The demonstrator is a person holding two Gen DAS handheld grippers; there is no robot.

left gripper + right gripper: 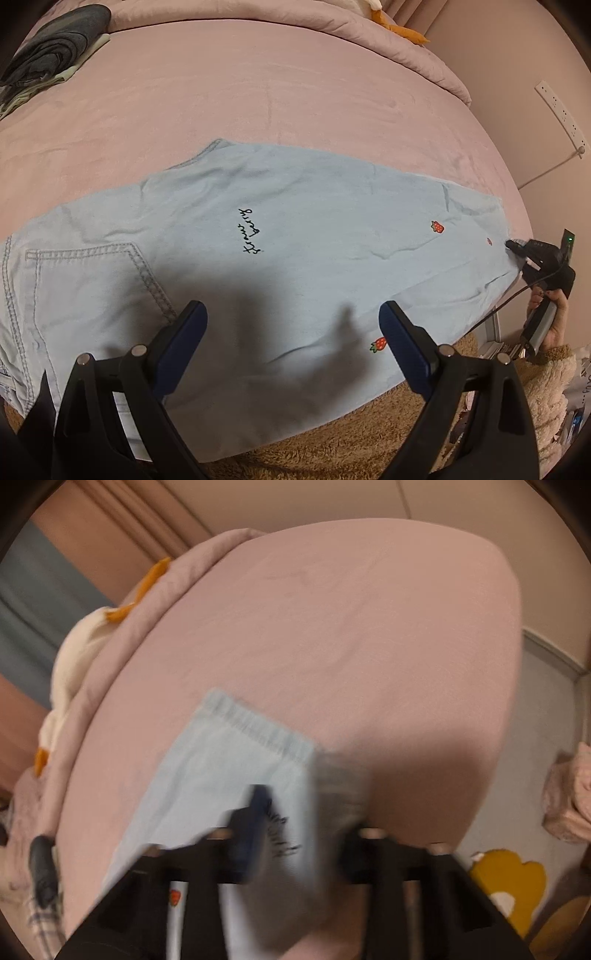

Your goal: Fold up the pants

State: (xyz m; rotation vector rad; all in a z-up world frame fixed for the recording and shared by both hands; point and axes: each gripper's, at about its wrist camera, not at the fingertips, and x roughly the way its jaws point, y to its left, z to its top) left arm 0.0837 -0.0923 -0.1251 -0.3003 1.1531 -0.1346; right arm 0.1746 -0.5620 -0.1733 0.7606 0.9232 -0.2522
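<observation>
The bed (258,92) fills most of both views, covered in a pink sheet, with a rumpled pink quilt (388,33) bunched along its far edge. Across the near part of it lie the pants (295,229), pale blue denim, spread flat lengthwise: the back pocket (96,280) and waist end sit off to my left, and the leg runs away to the right, ending at the hem near the bed's right edge. Black script (253,232) is stitched mid-leg, and small red strawberries (437,226) dot the fabric (one of them sits just beside my left claw's right finger).

My left claw (291,332) hangs over the near edge of the pants with its fingers spread wide apart, nothing between them but the cloth below; I cannot tell whether the tips touch the fabric.

My right claw (511,245) is at the hem end of the leg, its fingers pinched together on the edge of the denim. In its own blurred view, the hem (258,731) lies just ahead of the dark finger (255,823), and the cloth runs back between the arms of the claw.

A dark grey garment (51,48) lies at the far left corner of the bed, well apart from the pants.
</observation>
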